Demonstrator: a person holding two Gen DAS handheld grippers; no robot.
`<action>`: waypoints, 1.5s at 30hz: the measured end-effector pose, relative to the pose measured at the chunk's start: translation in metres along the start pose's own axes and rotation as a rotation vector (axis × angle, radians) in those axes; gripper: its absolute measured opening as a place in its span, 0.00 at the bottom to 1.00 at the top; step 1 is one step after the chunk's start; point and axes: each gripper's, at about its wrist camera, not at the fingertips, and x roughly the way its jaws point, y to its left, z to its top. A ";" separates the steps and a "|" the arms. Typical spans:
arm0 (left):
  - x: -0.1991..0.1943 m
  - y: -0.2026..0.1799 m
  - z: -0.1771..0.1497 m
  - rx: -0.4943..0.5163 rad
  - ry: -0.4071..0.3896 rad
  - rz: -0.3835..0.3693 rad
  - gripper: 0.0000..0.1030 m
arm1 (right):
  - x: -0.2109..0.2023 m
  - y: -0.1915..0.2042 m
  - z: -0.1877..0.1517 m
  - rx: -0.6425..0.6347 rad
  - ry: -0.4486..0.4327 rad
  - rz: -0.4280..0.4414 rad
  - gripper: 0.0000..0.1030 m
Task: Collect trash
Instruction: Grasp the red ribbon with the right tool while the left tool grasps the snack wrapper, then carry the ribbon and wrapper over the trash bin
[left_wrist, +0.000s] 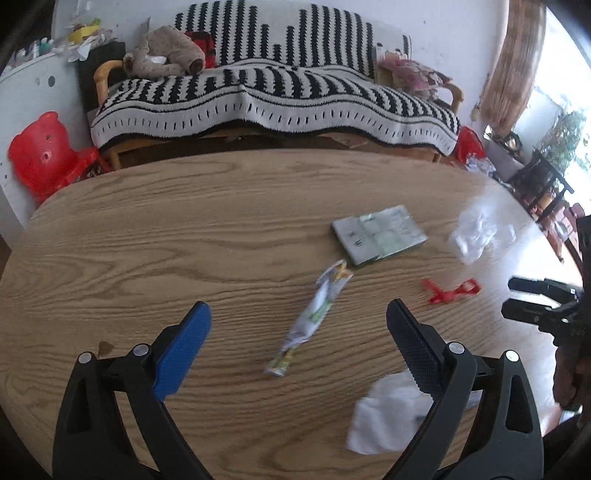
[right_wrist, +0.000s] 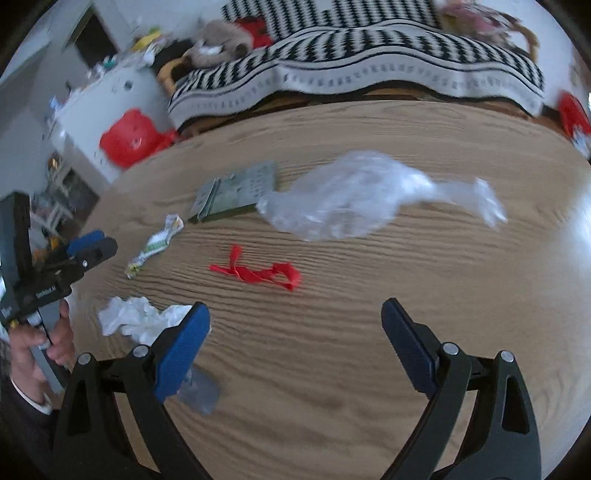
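The left tool (left_wrist: 298, 317) hangs above the wood-grain tabletop (left_wrist: 147, 236) with its blue-padded fingers spread wide and nothing between them; straight ahead in the gap lies a long twisted snack wrapper, white with green and yellow print (left_wrist: 309, 319), flat on the wood and apart from both pads. Under the left tool's right finger sits a crumpled white tissue (left_wrist: 388, 417), partly hidden by the black frame. The right tool (right_wrist: 295, 317) is likewise splayed and empty, held over bare wood, with a thin red strip of torn plastic (right_wrist: 258, 273) just ahead of it and a crumpled clear plastic bag (right_wrist: 354, 199) further on. Beyond the wrapper lies a flattened grey-green carton (left_wrist: 378, 236). No bin or bag for collecting shows in either view, so all five pieces look still uncollected. Judging from here, the risks lie in the materials — the wrapper and red strip lie so flat that fingers closing a shade too high would skate over them, or nudge them away. The clear bag is light and slack – it may slip out of a pinch that catches only a loose fold. The tissue beneath the left frame could be dragged along unnoticed
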 end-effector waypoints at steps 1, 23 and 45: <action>0.004 0.001 -0.002 0.018 0.005 -0.004 0.90 | 0.005 0.004 0.002 -0.024 0.000 -0.011 0.88; 0.040 -0.028 -0.015 0.147 0.104 -0.010 0.11 | 0.049 0.043 0.010 -0.292 0.008 -0.066 0.17; -0.022 -0.105 0.015 0.088 -0.030 -0.043 0.11 | -0.068 0.004 -0.019 -0.138 -0.138 -0.040 0.16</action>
